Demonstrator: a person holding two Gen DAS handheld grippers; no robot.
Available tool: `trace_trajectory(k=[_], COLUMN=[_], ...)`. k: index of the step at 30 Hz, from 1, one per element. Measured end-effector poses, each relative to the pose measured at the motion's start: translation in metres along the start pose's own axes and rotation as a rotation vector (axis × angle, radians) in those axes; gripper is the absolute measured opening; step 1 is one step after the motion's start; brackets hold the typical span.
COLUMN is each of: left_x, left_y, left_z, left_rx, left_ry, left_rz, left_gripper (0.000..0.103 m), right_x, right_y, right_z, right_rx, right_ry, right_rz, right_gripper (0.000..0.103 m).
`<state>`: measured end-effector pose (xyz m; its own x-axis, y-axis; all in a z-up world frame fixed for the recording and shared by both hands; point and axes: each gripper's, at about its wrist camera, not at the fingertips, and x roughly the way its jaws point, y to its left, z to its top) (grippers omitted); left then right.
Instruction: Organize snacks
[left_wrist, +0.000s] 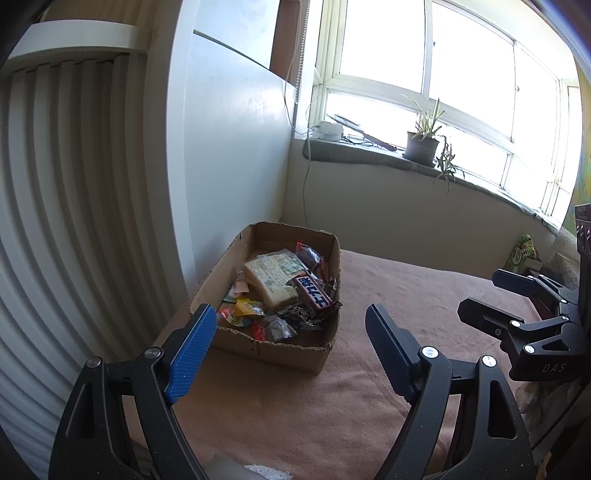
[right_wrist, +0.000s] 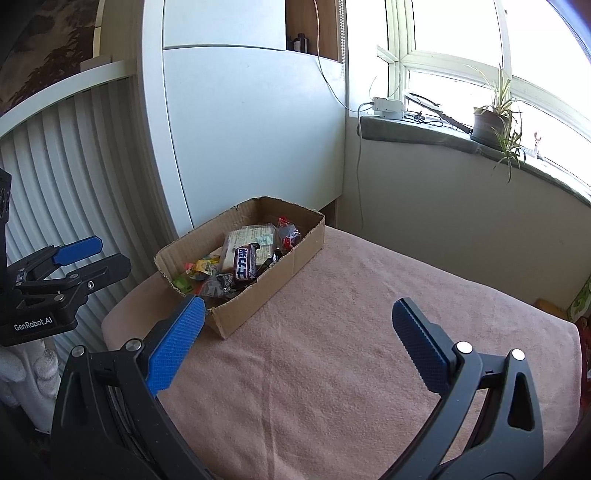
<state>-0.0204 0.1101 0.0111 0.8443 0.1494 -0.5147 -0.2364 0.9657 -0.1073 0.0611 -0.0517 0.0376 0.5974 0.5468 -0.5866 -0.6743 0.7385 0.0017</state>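
An open cardboard box (left_wrist: 295, 352) sits on a pink towel-covered surface (left_wrist: 406, 295) near the wall corner; it also shows in the right wrist view (right_wrist: 284, 273). It holds several snacks: a pale wrapped bread block (left_wrist: 271, 278), a dark chocolate bar (left_wrist: 314, 293) (right_wrist: 245, 264), a yellow packet (left_wrist: 249, 307) and small wrapped candies. My left gripper (left_wrist: 291, 332) is open and empty, just in front of the box. My right gripper (right_wrist: 295, 317) is open and empty, to the box's right; it also shows in the left wrist view (left_wrist: 480, 295).
A white cabinet (right_wrist: 251, 129) and slatted radiator cover (left_wrist: 74, 203) stand to the left. A windowsill (left_wrist: 388, 157) with a potted plant (left_wrist: 423, 144) and a white power adapter (left_wrist: 327, 131) runs behind. The pink towel (right_wrist: 369, 332) extends right of the box.
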Motion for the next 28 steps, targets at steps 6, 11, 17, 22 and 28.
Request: trace_trajectory(k=[6, 11, 17, 22, 28], left_x=[0.002, 0.003, 0.003, 0.004, 0.007], left_y=[-0.001, -0.002, -0.002, -0.004, -0.010], left_z=[-0.001, -0.002, 0.000, 0.000, -0.001], left_rx=[0.001, 0.001, 0.004, 0.007, 0.024], left_ry=[0.003, 0.009, 0.008, 0.011, 0.010], left_rz=[0.002, 0.002, 0.002, -0.001, -0.013], left_gripper=[0.083, 0.083, 0.083, 0.083, 0.083], right_x=[0.001, 0.002, 0.001, 0.000, -0.001], right_y=[-0.001, -0.001, -0.003, -0.006, -0.011], right_z=[-0.002, -0.003, -0.006, -0.008, -0.010], right_rx=[0.005, 0.007, 0.012, 0.019, 0.031], right_ry=[0.006, 0.010, 0.013, 0.014, 0.012], right_rz=[-0.001, -0.001, -0.003, -0.003, -0.013], right_gripper=[0.103, 0.103, 0.103, 0.103, 0.103])
